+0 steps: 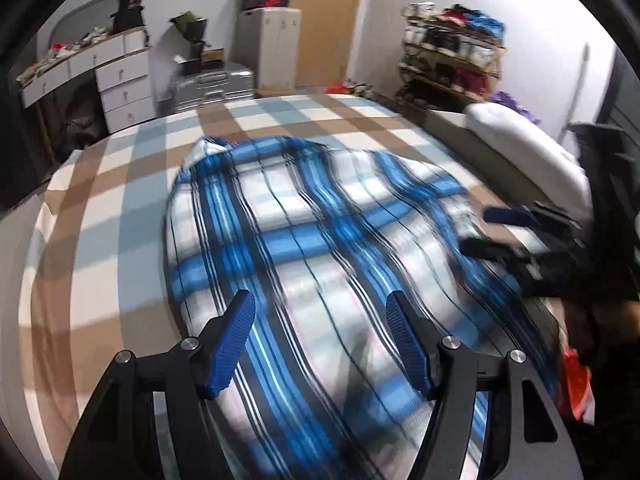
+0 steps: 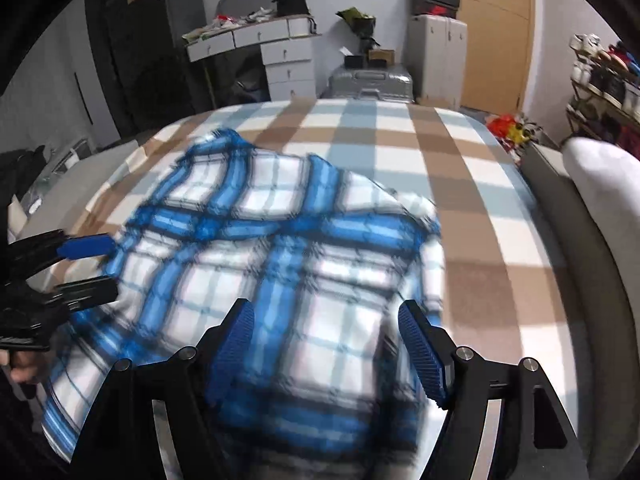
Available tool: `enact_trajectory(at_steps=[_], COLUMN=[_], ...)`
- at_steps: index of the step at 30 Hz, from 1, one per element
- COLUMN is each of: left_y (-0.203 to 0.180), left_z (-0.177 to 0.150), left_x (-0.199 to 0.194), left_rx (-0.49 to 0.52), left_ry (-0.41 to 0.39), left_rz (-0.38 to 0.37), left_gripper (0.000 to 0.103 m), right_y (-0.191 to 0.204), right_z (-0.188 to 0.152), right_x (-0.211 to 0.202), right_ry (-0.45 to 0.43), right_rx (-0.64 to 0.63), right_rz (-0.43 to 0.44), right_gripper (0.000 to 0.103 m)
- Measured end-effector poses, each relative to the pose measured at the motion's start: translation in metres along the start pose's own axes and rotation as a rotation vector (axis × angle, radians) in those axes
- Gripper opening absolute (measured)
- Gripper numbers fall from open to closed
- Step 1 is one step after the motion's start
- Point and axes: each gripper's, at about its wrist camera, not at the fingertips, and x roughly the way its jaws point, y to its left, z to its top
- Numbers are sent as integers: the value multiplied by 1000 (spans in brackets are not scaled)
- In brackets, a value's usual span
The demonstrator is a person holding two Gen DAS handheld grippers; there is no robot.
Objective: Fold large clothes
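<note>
Both the left gripper (image 1: pixel 320 340) and right gripper (image 2: pixel 326 344) hung wide and empty over the plaid shirt (image 1: pixel 320 240), likely between folds, needing a fresh edge to grab.

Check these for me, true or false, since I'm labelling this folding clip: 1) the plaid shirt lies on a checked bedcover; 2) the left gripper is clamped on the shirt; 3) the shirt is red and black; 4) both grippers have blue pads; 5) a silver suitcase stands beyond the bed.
1) True. The blue and white plaid shirt lies on the checked bedcover.
2) False. The left gripper is open, its pads apart above the cloth, gripping nothing.
3) False. It is blue, white and black.
4) True. The right gripper has blue pads too, and it is also open.
5) True. A silver suitcase stands past the far edge of the bed.
</note>
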Motion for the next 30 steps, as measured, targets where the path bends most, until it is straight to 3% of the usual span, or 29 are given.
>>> enact_trajectory(at_steps=[3,5,11,16,19,23,25,28,30], left_y=[13,21,22,22,22,22,23,24,24], left_z=[6,-2,-12,-13,-12,-11,-11,-12,-11], left_x=[29,43,39,38,37,36,36,35,35], left_rx=[-36,-62,-30,-23,-22,-22,-28,-36,-37], left_ry=[70,106,74,60,54,49,44,40,40], left_rz=[59,45,40,44,40,32,22,10,9], left_gripper=[63,63,63,64,64,64,64,64,64], right_y=[14,16,-25,-20,-4,-4,-17,-39,-55], right_z=[-2,-11,-20,9,29,32,29,21,9], right_x=[25,28,13,6,23,64,59,42,21], right_ry=[66,72,98,55,32,120,113,108,90], right_rx=[-44,-80,21,7,-52,-83,-49,-4,39], right_rz=[-4,-28,-33,7,8,-27,1,-54,-15], right_gripper=[79,79,79,79,79,78,78,78,79])
